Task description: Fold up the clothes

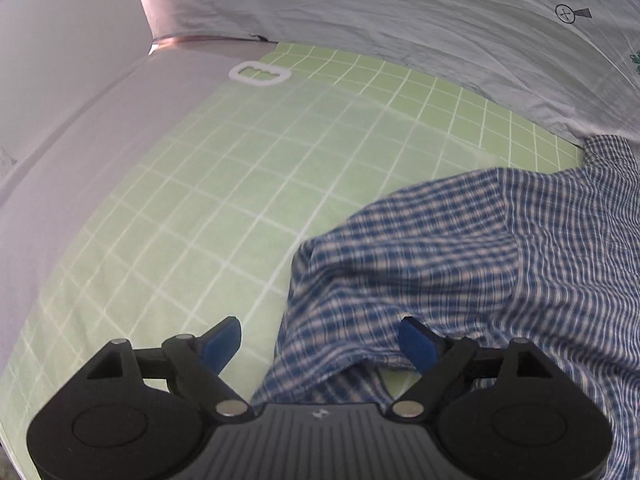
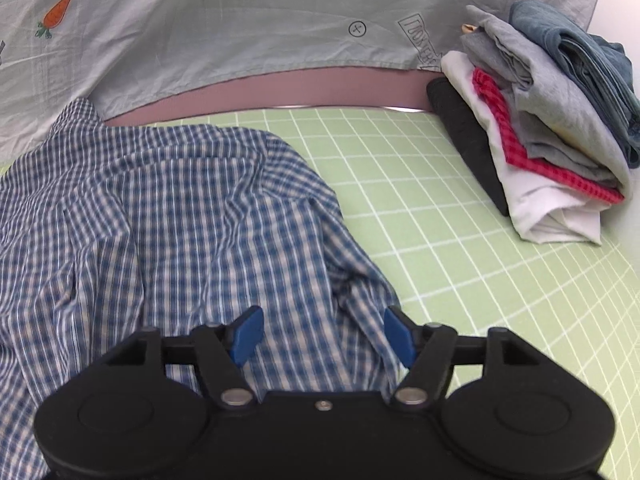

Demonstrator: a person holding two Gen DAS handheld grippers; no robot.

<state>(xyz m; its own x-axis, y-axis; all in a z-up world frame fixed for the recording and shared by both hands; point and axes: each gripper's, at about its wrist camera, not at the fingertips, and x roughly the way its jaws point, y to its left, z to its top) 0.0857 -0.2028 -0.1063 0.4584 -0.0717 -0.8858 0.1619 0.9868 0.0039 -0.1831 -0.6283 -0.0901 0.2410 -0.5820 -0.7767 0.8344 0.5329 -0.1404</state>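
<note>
Green gridded surface (image 1: 168, 200) carries your blue checked shirt (image 2: 168, 208), lying crumpled and unfolded toward the pale sheet (image 2: 224, 24) at the back. Stack of folded clothes (image 2: 540, 120) sits at far right. Your left tool (image 1: 320, 344) and right tool (image 2: 322, 334): both spread, hovering over shirt fabric.

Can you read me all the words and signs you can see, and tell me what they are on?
"LOOK HERE" inside an arrow, seen upside down, on the grey sheet.
A circled cross, on the same sheet.
A boxed word in an arrow on the sheet: too bent to read.
A small emblem on the left tongs: no letters.
No words on the checked shirt or the folded pile.
</note>
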